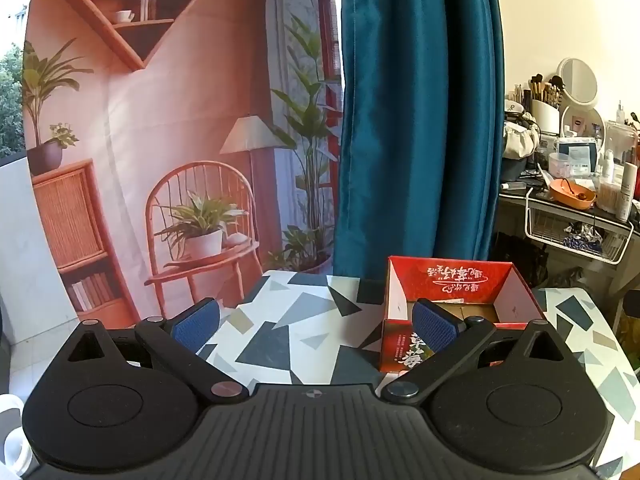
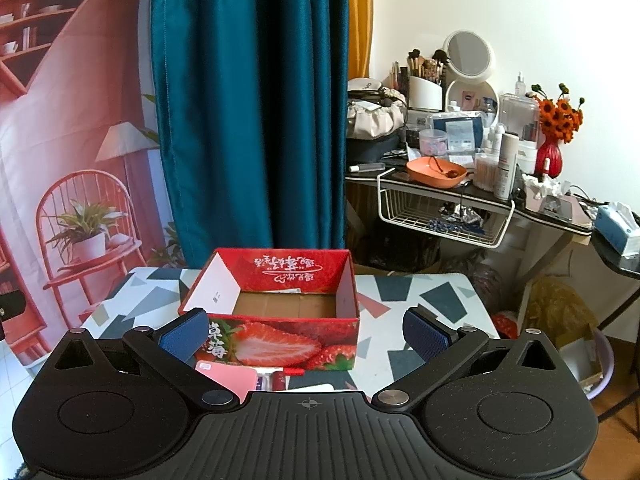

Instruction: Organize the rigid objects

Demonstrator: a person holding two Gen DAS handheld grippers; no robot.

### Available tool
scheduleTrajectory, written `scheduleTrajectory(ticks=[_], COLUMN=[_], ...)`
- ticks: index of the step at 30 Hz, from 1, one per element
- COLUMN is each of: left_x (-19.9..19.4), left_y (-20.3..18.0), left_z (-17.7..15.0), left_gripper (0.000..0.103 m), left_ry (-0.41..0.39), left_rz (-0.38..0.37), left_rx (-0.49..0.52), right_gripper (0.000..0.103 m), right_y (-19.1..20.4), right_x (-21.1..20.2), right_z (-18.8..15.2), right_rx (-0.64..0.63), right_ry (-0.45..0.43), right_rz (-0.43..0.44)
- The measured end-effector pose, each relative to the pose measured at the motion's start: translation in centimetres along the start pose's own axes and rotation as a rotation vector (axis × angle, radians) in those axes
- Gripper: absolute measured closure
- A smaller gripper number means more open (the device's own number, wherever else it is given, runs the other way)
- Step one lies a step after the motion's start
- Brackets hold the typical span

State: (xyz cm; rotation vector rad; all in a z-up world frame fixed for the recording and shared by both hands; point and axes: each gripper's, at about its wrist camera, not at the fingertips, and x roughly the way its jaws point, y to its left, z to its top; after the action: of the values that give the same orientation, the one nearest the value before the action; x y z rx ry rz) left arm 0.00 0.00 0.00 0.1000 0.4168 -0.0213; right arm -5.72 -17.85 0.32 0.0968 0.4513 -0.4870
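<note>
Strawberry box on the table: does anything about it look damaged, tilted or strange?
Nothing stands out. The strawberry box stands upright and open on the table, looking nearly empty. Its inside print reads upside down only from this side.

The box [image 2: 280, 320] is glossy printed cardboard outside, with a plain matt brown floor. The counter [image 1: 288, 320] looks smooth. Each gripper [image 2: 308, 336] is matt black plastic with textured blue pads [image 1: 434, 326].

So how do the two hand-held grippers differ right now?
The left hand-held gripper frames bare table, with the red box off toward its right finger; the right hand-held gripper faces that box squarely. The right one has a pink item just below its jaws; the left shows none. Both are open and hold nothing.
</note>
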Motion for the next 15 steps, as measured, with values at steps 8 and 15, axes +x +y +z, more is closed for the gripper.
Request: scheduleTrajectory(ticks=[8,15], left_x=[0.01,0.09], left_y=[0.03,-0.16], left_z=[0.21,0.04], left_gripper=[0.000,0.000], left_ry=[0.007,-0.005], left_rz=[-0.006,-0.009], left_rx=[-0.006,0.008], right_gripper=[0.000,0.000], right_y=[-0.13,0.06], right_x=[-0.03,-0.08], right_z=[-0.05,-0.01], right_rx=[0.001,0.000], right_ry=[-0.002,-0.001], right_rz=[-0.001,0.011])
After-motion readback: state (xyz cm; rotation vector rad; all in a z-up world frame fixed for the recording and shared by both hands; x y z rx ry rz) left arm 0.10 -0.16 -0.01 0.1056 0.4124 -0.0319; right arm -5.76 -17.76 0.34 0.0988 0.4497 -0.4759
